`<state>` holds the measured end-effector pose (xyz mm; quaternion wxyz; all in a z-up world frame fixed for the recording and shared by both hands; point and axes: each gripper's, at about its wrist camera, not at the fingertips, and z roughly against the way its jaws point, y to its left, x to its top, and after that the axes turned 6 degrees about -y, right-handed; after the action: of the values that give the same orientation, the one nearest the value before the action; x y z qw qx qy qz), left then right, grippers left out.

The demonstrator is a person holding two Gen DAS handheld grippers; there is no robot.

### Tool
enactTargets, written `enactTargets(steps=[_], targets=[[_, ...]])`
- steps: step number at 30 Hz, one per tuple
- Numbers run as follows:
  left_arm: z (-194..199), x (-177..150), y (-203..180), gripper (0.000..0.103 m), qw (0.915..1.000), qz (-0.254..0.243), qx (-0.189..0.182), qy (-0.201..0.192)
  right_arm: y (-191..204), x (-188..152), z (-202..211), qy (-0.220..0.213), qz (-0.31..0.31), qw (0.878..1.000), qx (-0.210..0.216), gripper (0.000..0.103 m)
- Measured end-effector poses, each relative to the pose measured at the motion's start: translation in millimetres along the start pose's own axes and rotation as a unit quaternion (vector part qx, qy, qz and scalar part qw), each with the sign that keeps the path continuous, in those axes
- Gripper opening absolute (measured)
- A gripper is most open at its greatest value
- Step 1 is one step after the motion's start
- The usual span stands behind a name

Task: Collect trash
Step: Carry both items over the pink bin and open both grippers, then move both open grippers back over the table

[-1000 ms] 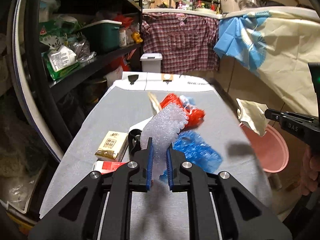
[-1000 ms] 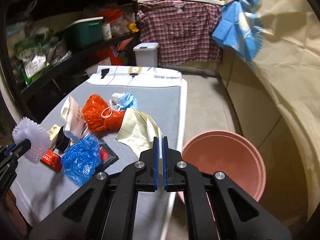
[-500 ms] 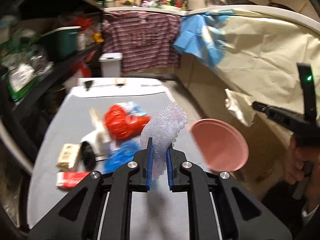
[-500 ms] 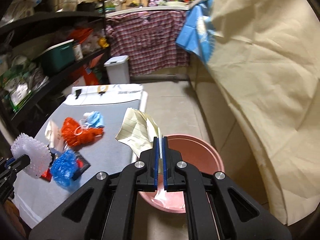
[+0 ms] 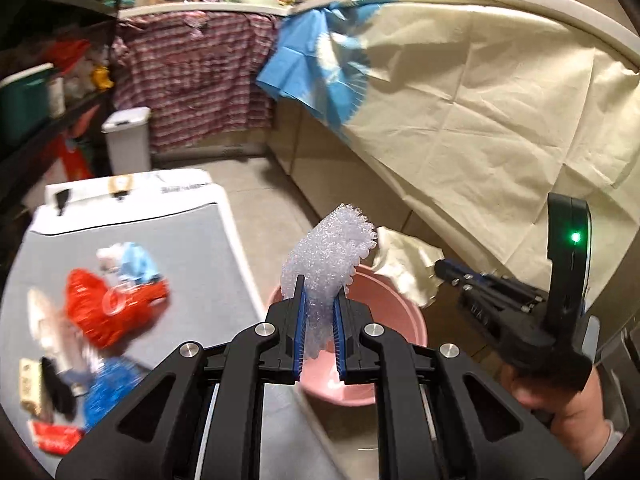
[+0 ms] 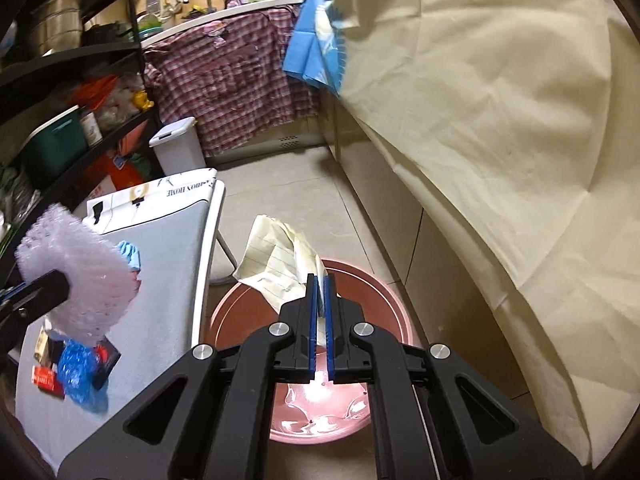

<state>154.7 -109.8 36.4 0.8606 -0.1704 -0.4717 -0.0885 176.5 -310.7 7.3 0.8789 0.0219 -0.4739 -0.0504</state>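
Observation:
My left gripper (image 5: 319, 298) is shut on a clear piece of bubble wrap (image 5: 326, 256) and holds it above the near rim of the pink basin (image 5: 400, 320) on the floor. My right gripper (image 6: 319, 284) is shut on a crumpled sheet of lined yellow paper (image 6: 276, 260) and holds it over the same pink basin (image 6: 384, 300). The paper (image 5: 404, 268) and the right gripper (image 5: 444, 270) also show in the left wrist view. The bubble wrap (image 6: 76, 276) shows at the left of the right wrist view.
The grey-topped table (image 5: 192, 248) holds a red bag (image 5: 104, 304), a blue bag (image 5: 108, 392), a light blue mask (image 5: 134, 260), a red box (image 5: 52, 442) and other scraps. A cream sheet (image 5: 480, 120) covers the right wall. A white bin (image 6: 176, 148) stands at the back.
Both grippers have swung right, off the table toward the pink basin, each still holding its piece. The right gripper's paper is now over the basin.

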Motion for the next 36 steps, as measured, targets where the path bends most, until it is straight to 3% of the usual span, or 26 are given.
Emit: enactTargets(steps=[10,22,27,29,31,36], targets=[[-60.0,2.7,-10.4,0.012,0.9993,-0.007,-0.001,0.038,-7.1,-4.6,-21.6,0.017,-0.001,1.000,-0.020,0.004],[-87.1,2.1,-16.0,0.012,0.9984,-0.017,-0.005,0.053,-9.4,-2.1,-34.8,0.026,-0.003,0.999,-0.025,0.004],[-90.8,3.4,-15.6,0.016,0.9983,-0.016,-0.002,0.056,-11.5,-2.4,-38.7,0.033,-0.004,0.999,-0.034,0.012],[-90.4,3.5,-14.7,0.032,0.9984,-0.011,-0.005,0.055,-13.2,-1.7,-40.0,0.033,-0.008,0.999,-0.039,0.035],[-89.6,4.7,-13.2,0.033,0.9985,-0.009,-0.003,0.053,-14.6,-2.0,-38.9,0.029,-0.009,0.998,-0.047,0.044],[-82.1,5.7,-9.1,0.033,0.9989,-0.008,0.004,0.047,-16.1,-3.4,-38.0,0.024,-0.012,0.999,-0.047,0.044]])
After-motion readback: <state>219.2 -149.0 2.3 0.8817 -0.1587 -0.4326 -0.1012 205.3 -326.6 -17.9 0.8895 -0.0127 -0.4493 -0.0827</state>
